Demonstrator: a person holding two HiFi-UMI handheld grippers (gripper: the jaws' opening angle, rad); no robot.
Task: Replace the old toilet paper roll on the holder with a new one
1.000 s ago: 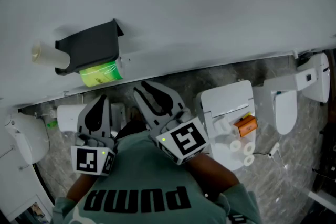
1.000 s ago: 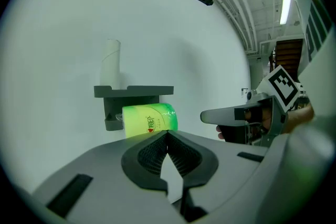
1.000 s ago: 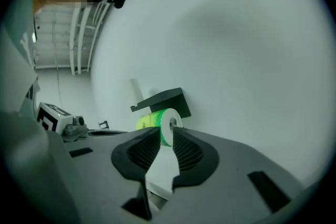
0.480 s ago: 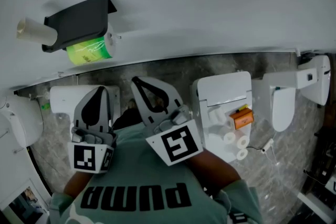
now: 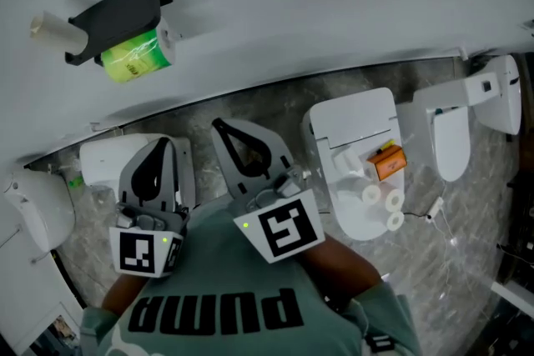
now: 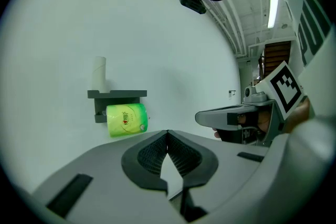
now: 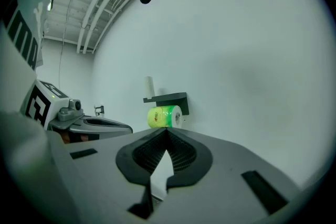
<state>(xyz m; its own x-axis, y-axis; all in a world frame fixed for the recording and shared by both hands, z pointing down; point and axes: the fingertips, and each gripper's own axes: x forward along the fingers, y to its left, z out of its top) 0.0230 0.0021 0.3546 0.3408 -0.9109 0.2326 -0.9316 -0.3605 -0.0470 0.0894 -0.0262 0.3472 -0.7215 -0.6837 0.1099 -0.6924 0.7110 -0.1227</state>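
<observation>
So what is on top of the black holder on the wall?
A bare cardboard tube stands upright on the holder, near one end. Nothing else shows there. The tube's foot is hidden behind the holder's front edge.

Dim even light; gripper views fisheye-warped, edges dark.

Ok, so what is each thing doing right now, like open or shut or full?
Left gripper: shut, empty.
Right gripper: shut, empty.
Holder: on the wall, loaded.
Green roll: wrapped, hanging under the holder's shelf.
Cardboard tube: bare, upright on the holder.
</observation>
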